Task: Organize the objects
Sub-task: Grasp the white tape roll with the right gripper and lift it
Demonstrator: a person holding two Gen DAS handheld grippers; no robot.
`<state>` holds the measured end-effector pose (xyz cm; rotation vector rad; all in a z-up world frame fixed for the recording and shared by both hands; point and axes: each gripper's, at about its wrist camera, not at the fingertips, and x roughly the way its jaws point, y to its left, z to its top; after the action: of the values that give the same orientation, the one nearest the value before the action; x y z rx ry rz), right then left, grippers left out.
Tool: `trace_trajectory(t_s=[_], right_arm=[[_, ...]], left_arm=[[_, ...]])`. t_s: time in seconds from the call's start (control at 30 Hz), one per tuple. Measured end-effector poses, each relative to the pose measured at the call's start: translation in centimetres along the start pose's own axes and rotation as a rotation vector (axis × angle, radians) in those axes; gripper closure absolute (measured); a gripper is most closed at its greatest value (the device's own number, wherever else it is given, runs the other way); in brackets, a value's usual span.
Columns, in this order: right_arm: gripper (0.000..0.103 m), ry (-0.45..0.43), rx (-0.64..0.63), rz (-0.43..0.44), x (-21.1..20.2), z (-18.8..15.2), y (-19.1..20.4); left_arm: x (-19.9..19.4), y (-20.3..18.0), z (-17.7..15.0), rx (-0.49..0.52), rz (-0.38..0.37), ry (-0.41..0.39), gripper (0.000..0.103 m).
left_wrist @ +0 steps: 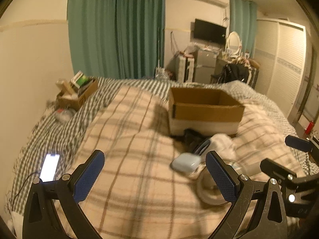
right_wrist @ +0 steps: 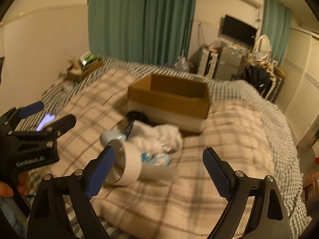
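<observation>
I hold a tool in each hand above the bed, both tilted down toward the plaid blanket (left_wrist: 127,179). My left tool (left_wrist: 154,176) stands released, its blue pads wide apart with only blanket between them. My right tool (right_wrist: 157,172) is also released, jaws spread, nothing pressed by the pads; its left pad stands just in front of a roll of tape (right_wrist: 127,167) that lies tilted on the blanket, and I cannot tell whether they touch. The things to sort lie in a loose cluster in the middle of the bed, near me and just in front of the open cardboard box (left_wrist: 205,109), which sits farther off on the blanket. In that cluster I see a small pale blue case (left_wrist: 186,164), blurred, just left of the tape roll (left_wrist: 209,189); a crumpled white cloth (right_wrist: 159,137) beyond the roll; a light blue packet (right_wrist: 155,160) just right of the roll; and something dark (right_wrist: 137,116) against the near wall of the box, too blurred to name. Far left, on the gingham sheet (left_wrist: 49,135), a lit phone (left_wrist: 49,167) lies with a cable running from it. A smaller box of clutter (left_wrist: 77,93) sits at the far left corner of the bed, by the green curtain (left_wrist: 117,27).
</observation>
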<state>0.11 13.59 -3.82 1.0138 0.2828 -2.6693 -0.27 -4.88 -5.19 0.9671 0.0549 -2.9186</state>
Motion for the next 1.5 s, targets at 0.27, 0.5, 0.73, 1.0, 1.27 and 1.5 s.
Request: trace_trajectory(t_s=[0.27,0.5,0.73,1.0,1.27,1.5], right_arm=[[0.042,0.123,-0.068,0.040,4.5,-0.8,2.5],[0.085,0.149,-0.064,0.077,5.5,-1.0,2.5],[0.098,0.089,-0.047,0.097,3.4,-0.1,1.3],[0.098,-0.030,0.010,-0.049,-0.2,1.9,-4.1],[0.098,-0.029,0.079,-0.116,0.2,1.0,-8.3],[0.098,-0.002,0.120,-0.085,1.9,-0.5,-10.4]], left_arm=[[1.7,1.4,-1.1,-0.015,0.016,0.043,0.000],[2.3,1.8,-1.2,-0.027,0.019,0.064,0.000],[2.5,1.0,-1.0,-0.007,0.016,0.073,0.000],[2.7,-2.1,0.3,0.037,-0.017,0.065,0.000],[5.9,-8.3,0.4,0.114,-0.113,0.137,0.000],[9.7,-11.6,-0.9,0.173,-0.136,0.246,0.005]])
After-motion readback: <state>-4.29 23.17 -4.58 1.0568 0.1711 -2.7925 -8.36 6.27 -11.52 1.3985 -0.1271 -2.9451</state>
